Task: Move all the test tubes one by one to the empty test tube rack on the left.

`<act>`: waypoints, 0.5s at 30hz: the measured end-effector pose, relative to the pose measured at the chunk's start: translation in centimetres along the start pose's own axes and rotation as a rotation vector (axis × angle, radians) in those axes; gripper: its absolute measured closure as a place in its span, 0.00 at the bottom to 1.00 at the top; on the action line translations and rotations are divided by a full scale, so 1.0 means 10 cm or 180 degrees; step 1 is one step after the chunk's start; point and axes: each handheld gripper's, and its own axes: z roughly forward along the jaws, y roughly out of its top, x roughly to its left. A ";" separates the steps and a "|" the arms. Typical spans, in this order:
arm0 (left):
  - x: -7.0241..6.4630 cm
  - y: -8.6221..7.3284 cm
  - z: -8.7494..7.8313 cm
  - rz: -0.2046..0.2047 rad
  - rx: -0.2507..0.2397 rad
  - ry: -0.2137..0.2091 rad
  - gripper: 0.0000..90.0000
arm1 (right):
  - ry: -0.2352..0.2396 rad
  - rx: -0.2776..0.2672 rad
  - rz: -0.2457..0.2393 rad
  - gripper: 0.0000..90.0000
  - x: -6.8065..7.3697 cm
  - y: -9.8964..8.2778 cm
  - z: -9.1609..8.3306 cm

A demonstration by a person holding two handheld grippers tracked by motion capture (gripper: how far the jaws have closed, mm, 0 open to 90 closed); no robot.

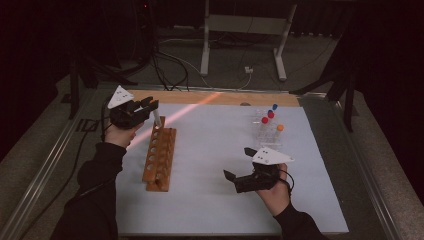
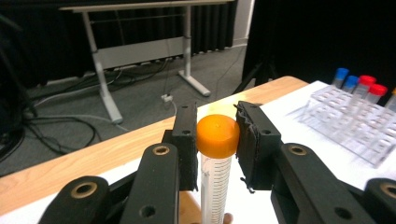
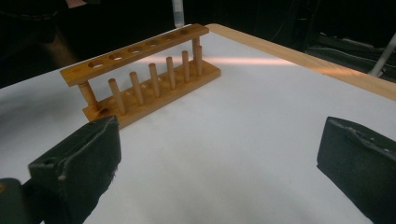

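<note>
Right tongs (image 1: 239,164) agape, free | left tongs (image 2: 217,140) seemingly pinching tube (image 2: 215,186)

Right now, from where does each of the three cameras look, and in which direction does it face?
High view: above the person's side, facing forward and down on the white table; both sleeves, left gripper, right gripper.
Left gripper view: along its jaws, which clamp the orange-capped clear tube.
Right gripper view: between open jaws, toward the wooden tube rack.
Shared: the high and right gripper views both show the rack.
</note>
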 end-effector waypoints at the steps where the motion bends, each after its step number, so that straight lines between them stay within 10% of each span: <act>1: 0.01 -0.02 0.01 0.0010 0.0004 0.0040 0.80 | 0.0002 0.0007 -0.0001 0.00 0.00 0.00 0.00; 15: 0.05 -0.33 0.20 -0.0063 0.0227 0.0092 0.80 | 0.0004 -0.0047 -0.0002 0.00 -0.02 -0.01 -0.01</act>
